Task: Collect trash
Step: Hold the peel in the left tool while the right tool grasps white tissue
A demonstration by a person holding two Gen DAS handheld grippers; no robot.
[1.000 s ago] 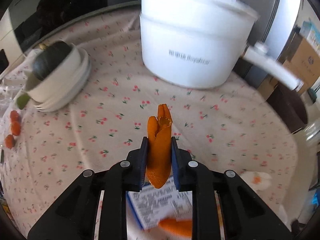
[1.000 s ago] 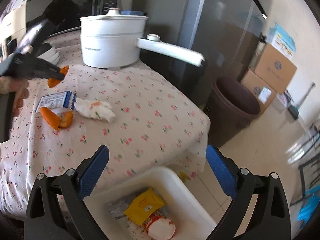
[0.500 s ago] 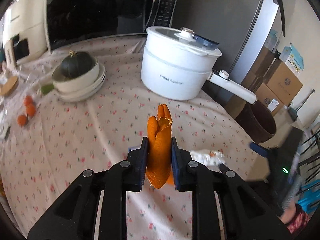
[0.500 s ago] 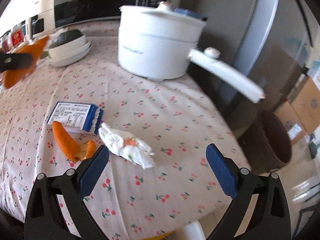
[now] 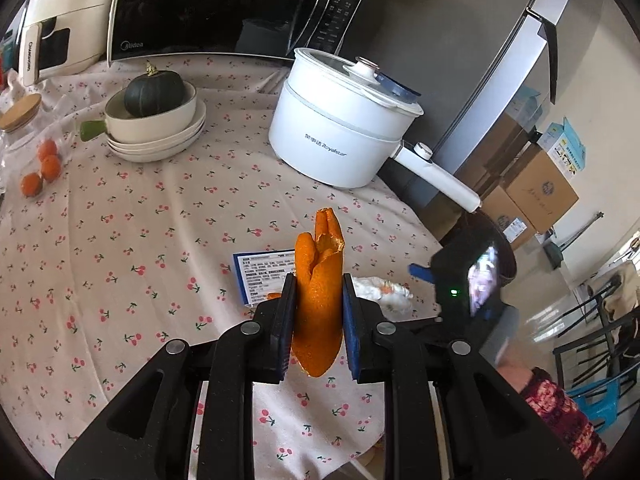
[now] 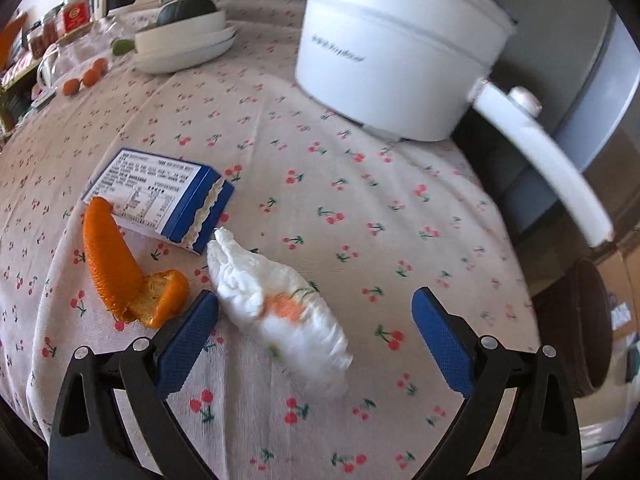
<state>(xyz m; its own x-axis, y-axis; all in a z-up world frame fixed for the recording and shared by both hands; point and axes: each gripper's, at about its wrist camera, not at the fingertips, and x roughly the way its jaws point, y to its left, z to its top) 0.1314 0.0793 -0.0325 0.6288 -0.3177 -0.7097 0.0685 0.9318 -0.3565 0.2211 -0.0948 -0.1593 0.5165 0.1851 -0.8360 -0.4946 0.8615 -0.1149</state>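
cherry-print tablecloth (image 5: 120, 248) | steel fridge (image 5: 516, 80) | cardboard boxes (image 5: 540, 196) | pale glossy floor (image 5: 560, 304)

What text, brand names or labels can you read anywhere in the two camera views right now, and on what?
"Royalstar", after unreadable characters: white electric pot.
"Midea": black microwave, lower left corner.
"CHANGHONG", vertical: handle of the cream appliance; the small lettering on its top edge is too small to be sure of.
Blue and white box: label print too small to read.
Cardboard boxes: markings illegible.

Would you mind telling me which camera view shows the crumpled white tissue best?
The right wrist view: the crumpled white tissue lies large and unobstructed, though slightly blurred. The left wrist view shows only a small part beyond the left tool.
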